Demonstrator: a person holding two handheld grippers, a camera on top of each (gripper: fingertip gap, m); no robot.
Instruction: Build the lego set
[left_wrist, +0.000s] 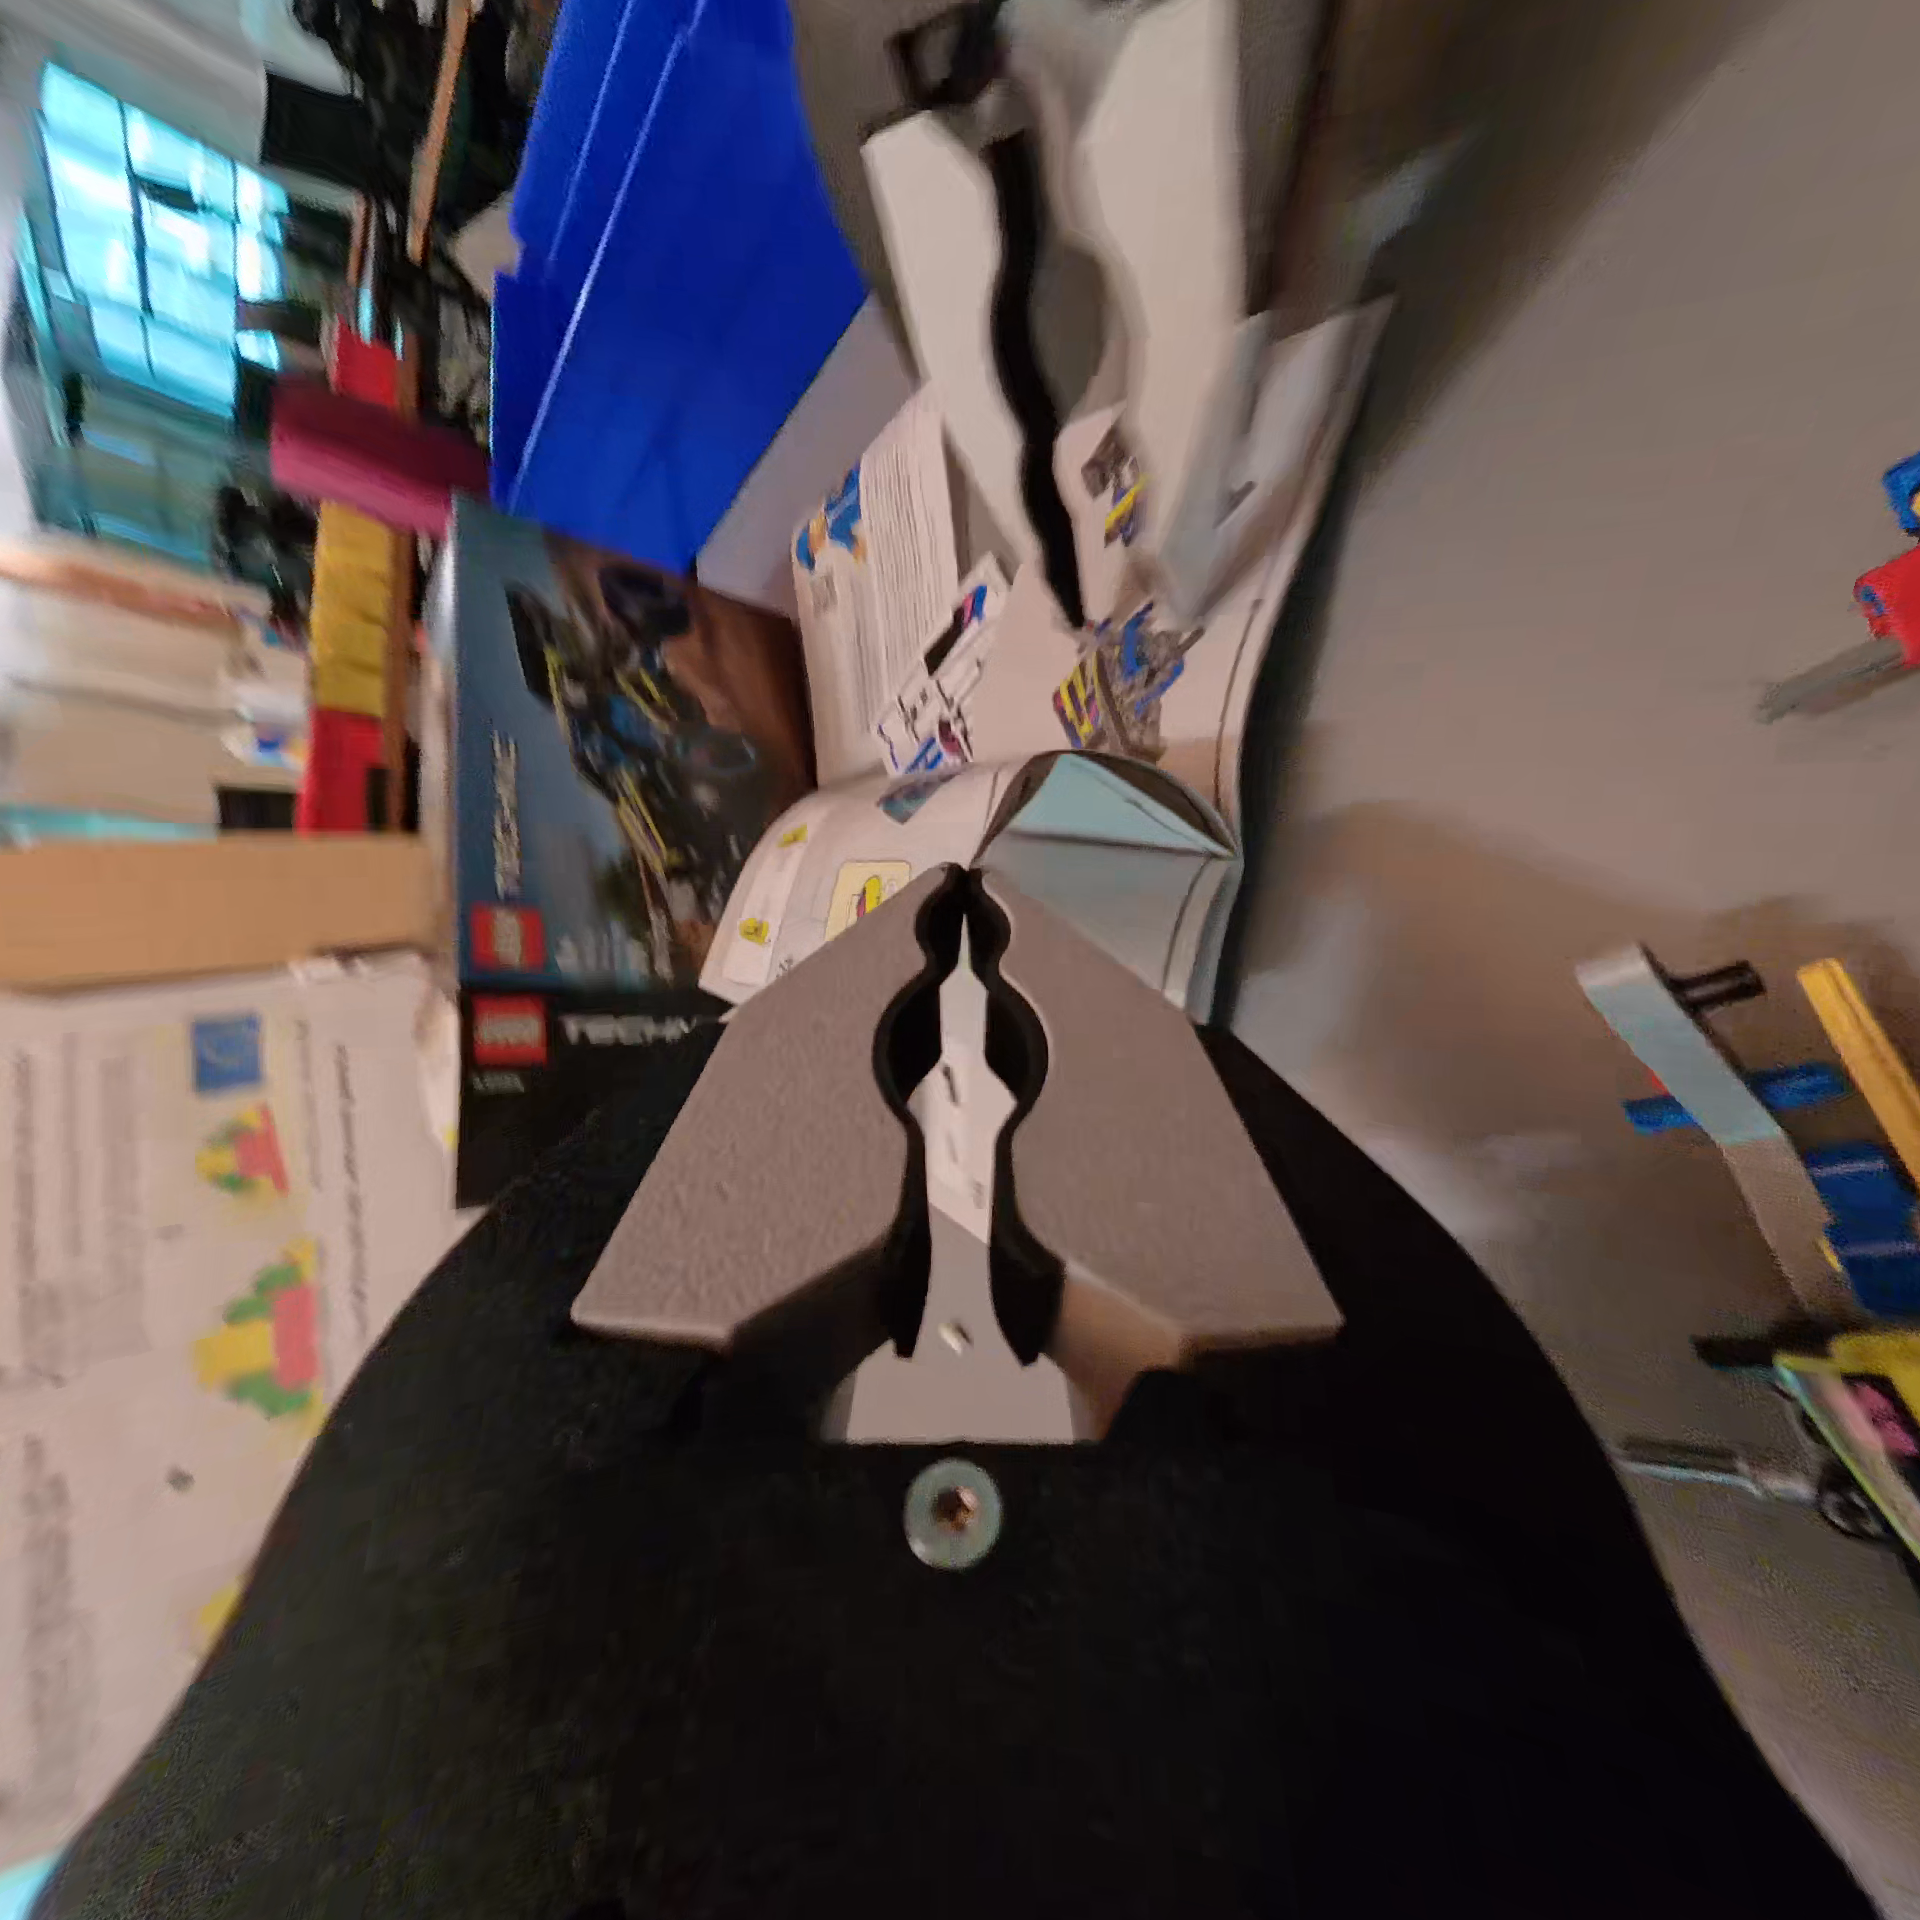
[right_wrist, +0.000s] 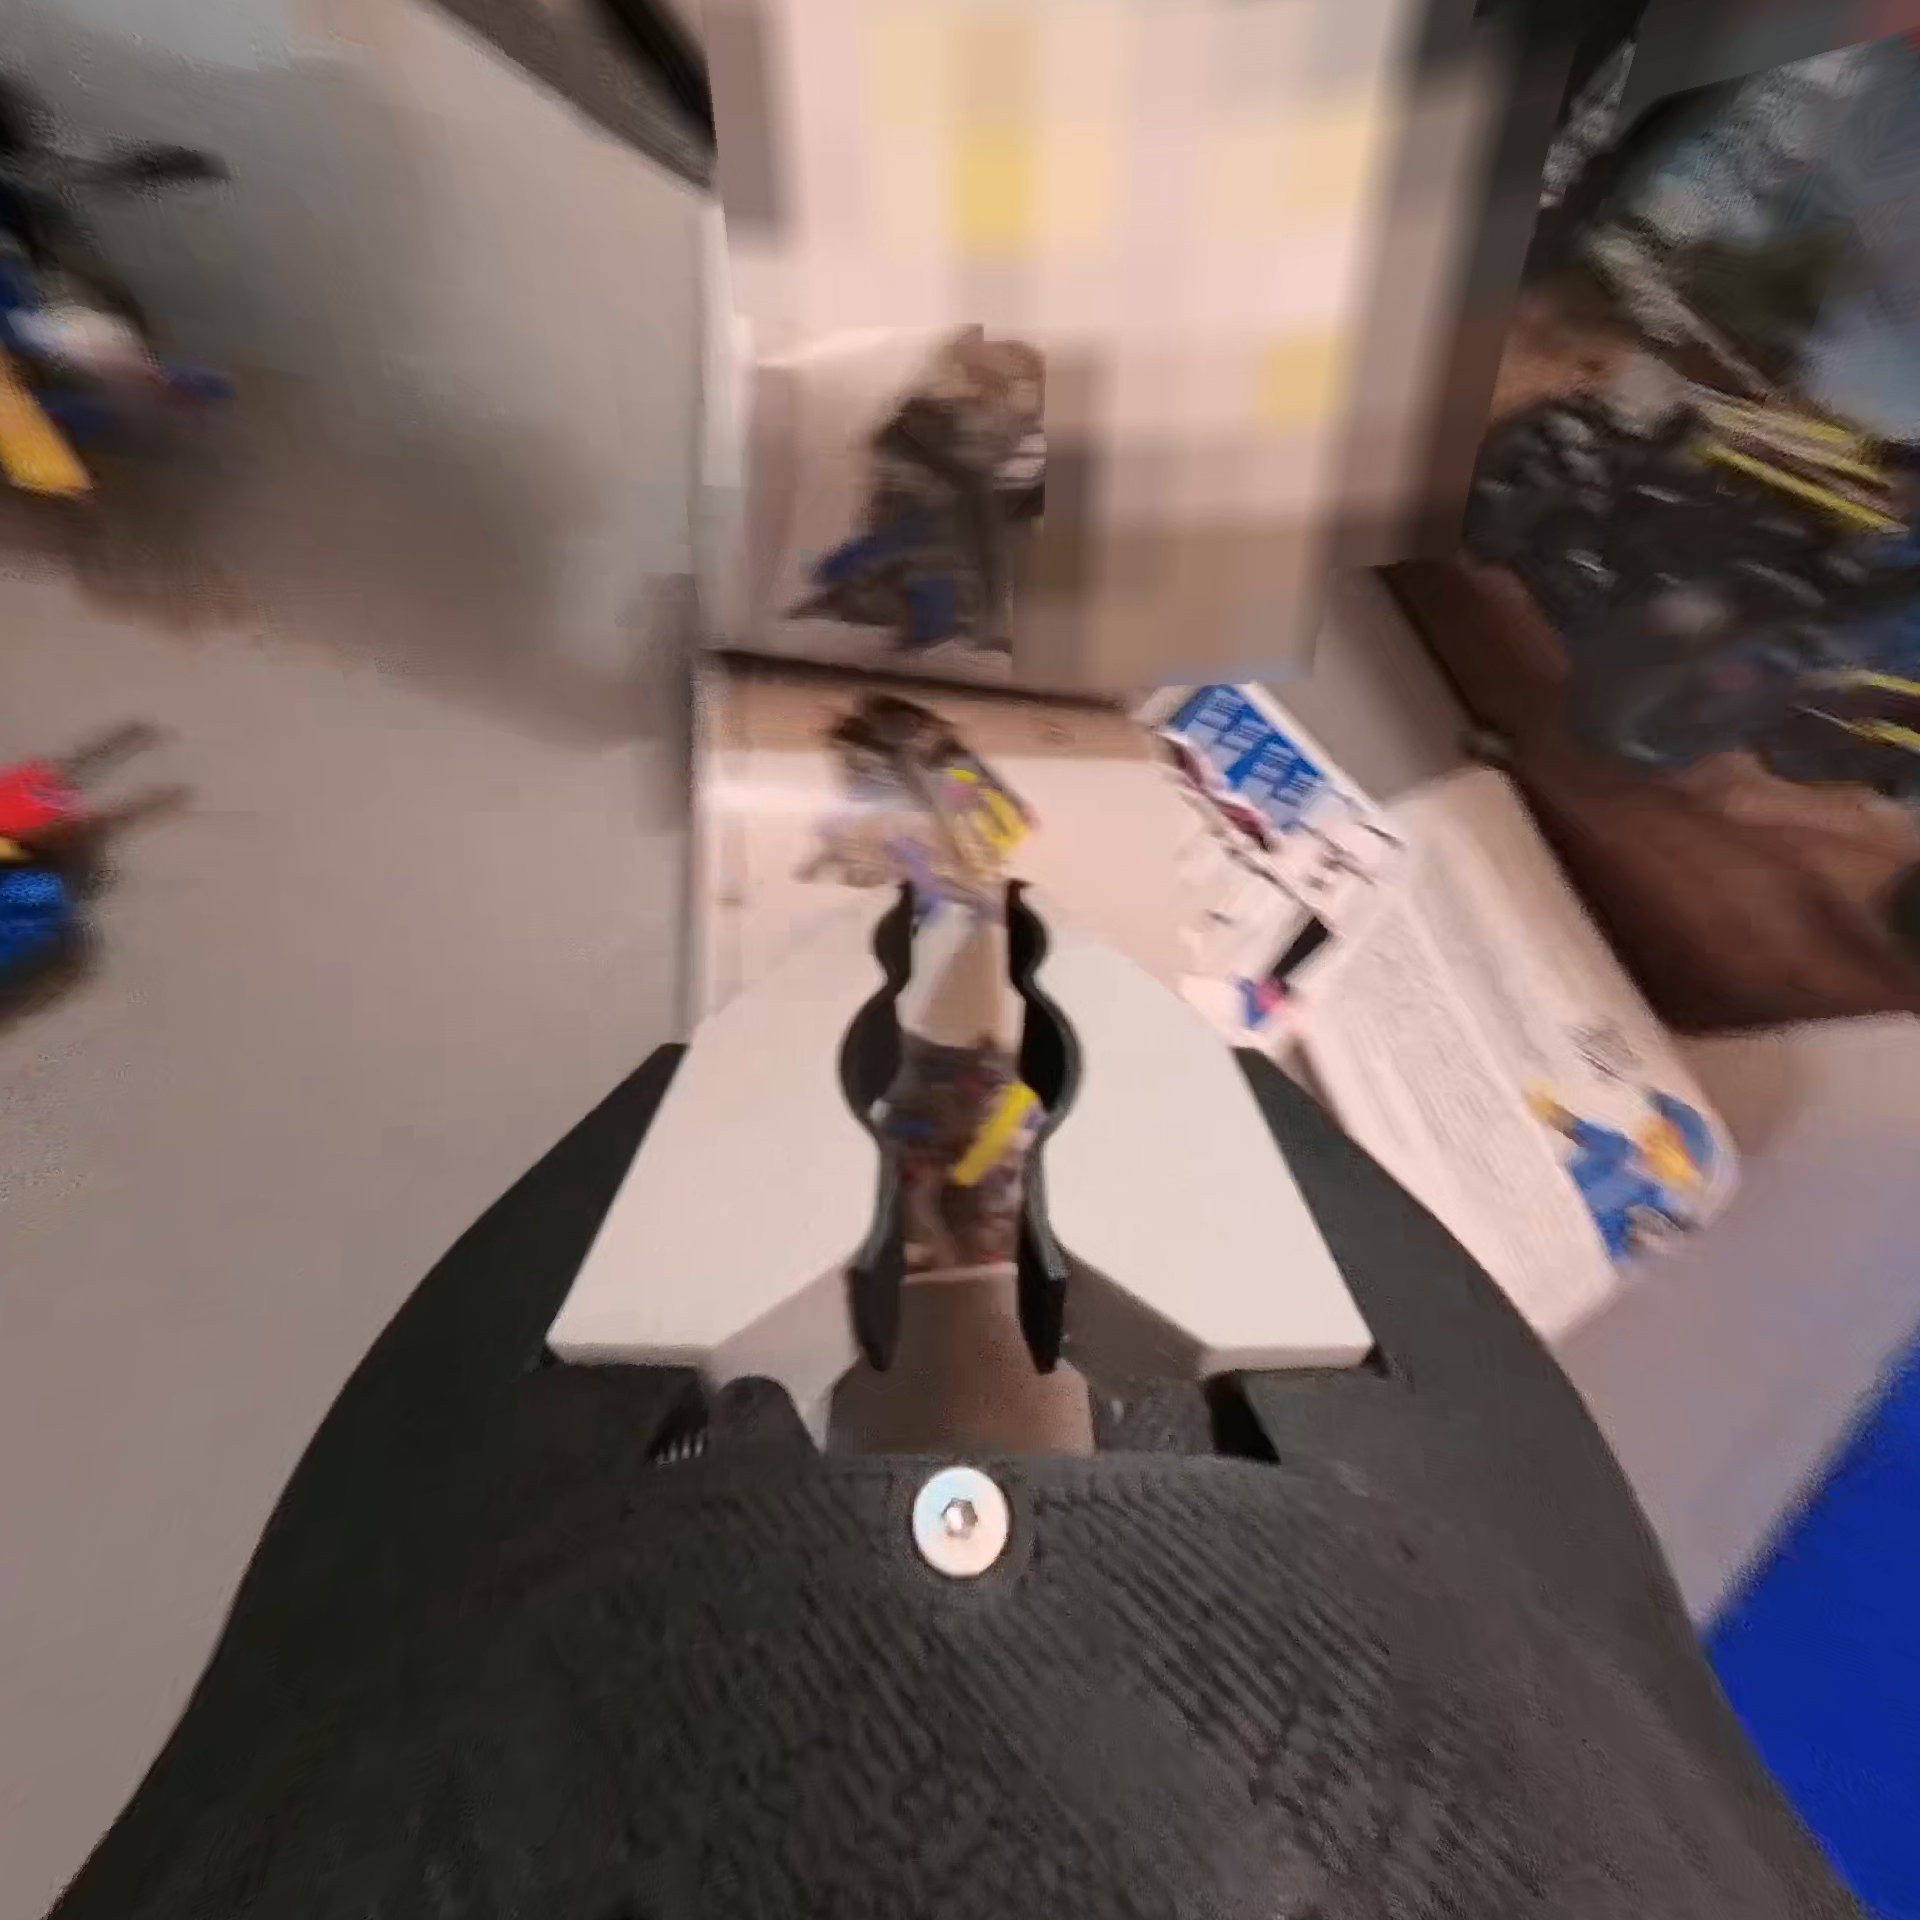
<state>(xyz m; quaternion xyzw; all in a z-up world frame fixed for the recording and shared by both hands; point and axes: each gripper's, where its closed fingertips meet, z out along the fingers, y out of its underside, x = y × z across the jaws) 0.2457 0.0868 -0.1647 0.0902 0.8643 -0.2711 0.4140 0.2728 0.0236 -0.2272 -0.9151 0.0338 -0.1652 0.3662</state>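
An open instruction booklet (left_wrist: 914, 582) lies on the grey table (left_wrist: 1558, 520). My left gripper (left_wrist: 961, 883) is shut, its tips pinched on a curled-up, light-blue-backed page (left_wrist: 1112, 862) at the booklet's near edge. My right gripper (left_wrist: 1070, 608) comes in from the top of the left wrist view, its tips down at the booklet's printed page. In the blurred right wrist view the right gripper (right_wrist: 958, 896) stands narrowly open over that booklet (right_wrist: 1455, 987), with only the page's picture showing between the pads.
A building-set box (left_wrist: 603, 748) stands left of the booklet and shows at the right in the right wrist view (right_wrist: 1714, 520). A blue bin (left_wrist: 665, 291) sits behind it. Partly built blue, yellow and grey model pieces (left_wrist: 1849, 1195) and red-blue parts (left_wrist: 1891, 592) lie on the table. Printed sheets (left_wrist: 208, 1195) lie at left.
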